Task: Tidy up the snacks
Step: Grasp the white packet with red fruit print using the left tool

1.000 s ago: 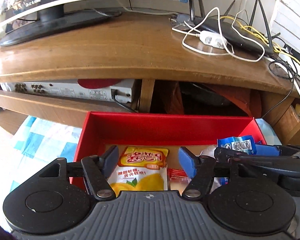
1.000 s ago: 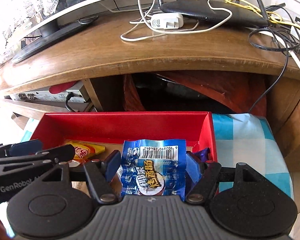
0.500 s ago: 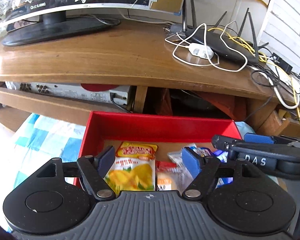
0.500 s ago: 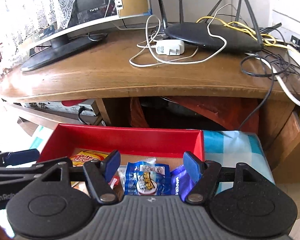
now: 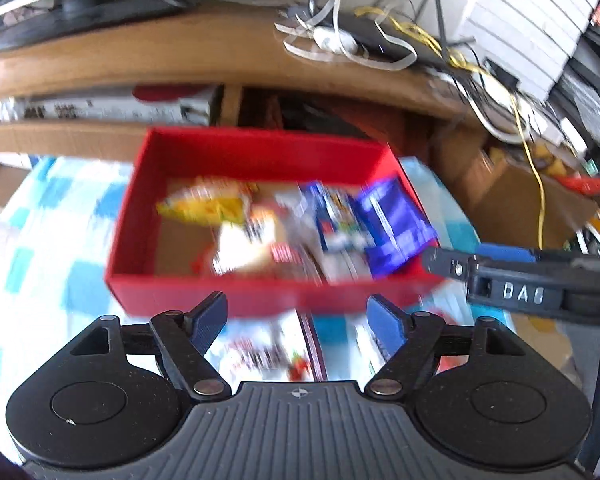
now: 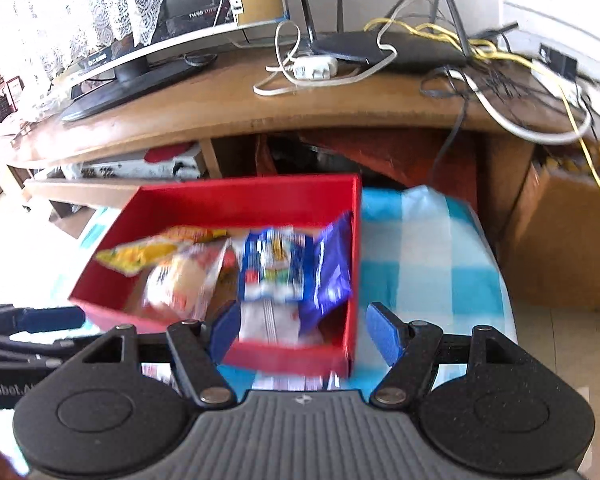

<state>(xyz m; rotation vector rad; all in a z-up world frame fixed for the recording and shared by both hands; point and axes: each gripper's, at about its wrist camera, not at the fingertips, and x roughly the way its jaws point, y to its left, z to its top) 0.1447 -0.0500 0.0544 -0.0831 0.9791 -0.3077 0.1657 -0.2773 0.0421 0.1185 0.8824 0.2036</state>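
A red box (image 5: 236, 300) (image 6: 352, 220) sits on a blue-and-white checked cloth (image 5: 52, 240) (image 6: 424, 264). It holds several snack packets: a yellow one (image 5: 204, 206) (image 6: 140, 254), a blue one (image 5: 336, 220) (image 6: 272, 264), a purple one (image 5: 396, 224) (image 6: 332, 268) and a pale one (image 5: 244, 248) (image 6: 180, 284). My left gripper (image 5: 296, 316) is open and empty, above the box's near edge. My right gripper (image 6: 300, 332) is open and empty, over the box's near right corner. More packets (image 5: 268, 354) lie blurred on the cloth in front of the box.
A wooden TV stand (image 5: 180, 56) (image 6: 300, 108) is behind the box, with a monitor (image 6: 140, 60), a router (image 6: 380, 50) and tangled cables (image 6: 520, 92) on top. A silver device (image 5: 100, 110) sits on its shelf. A cardboard box (image 6: 560, 240) stands at the right.
Both grippers have pulled back and up from inside the box. The right one let go of the blue packet, which now lies in the box.
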